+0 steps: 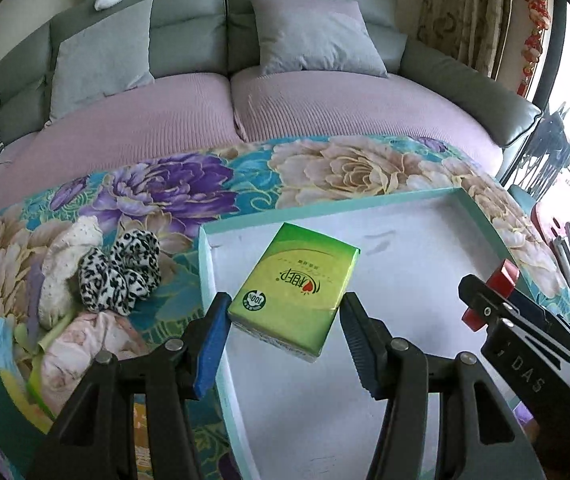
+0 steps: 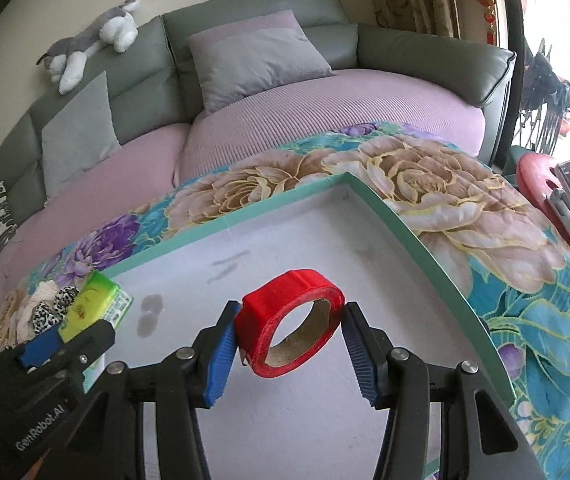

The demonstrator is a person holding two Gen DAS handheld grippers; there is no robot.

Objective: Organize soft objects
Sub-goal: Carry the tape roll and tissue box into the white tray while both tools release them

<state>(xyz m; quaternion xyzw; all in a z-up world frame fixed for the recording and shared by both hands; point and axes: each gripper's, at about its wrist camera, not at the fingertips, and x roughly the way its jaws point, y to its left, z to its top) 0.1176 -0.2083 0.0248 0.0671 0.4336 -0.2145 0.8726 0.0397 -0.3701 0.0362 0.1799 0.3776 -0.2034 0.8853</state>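
Observation:
My left gripper point(image 1: 283, 320) is shut on a green tissue pack point(image 1: 297, 286) and holds it over the near left part of a shallow teal-rimmed white tray point(image 1: 405, 196). My right gripper point(image 2: 291, 330) is shut on a red tape roll point(image 2: 293, 316) and holds it above the tray's white floor point(image 2: 285, 240). The right gripper with the tape point(image 1: 501, 276) shows at the right of the left wrist view. The left gripper with the tissue pack point(image 2: 89, 304) shows at the lower left of the right wrist view. Leopard-print soft pieces point(image 1: 121, 272) and a cream cloth point(image 1: 65, 260) lie left of the tray.
The tray sits on a floral blanket point(image 1: 205, 184) over a low surface. Behind it stands a grey sofa with lilac seat covers point(image 1: 325, 104), pillows point(image 1: 317, 36) and a plush toy point(image 2: 89, 44). A pink cloth point(image 1: 85, 340) lies near the left fingers. A red stool point(image 2: 541, 184) is at right.

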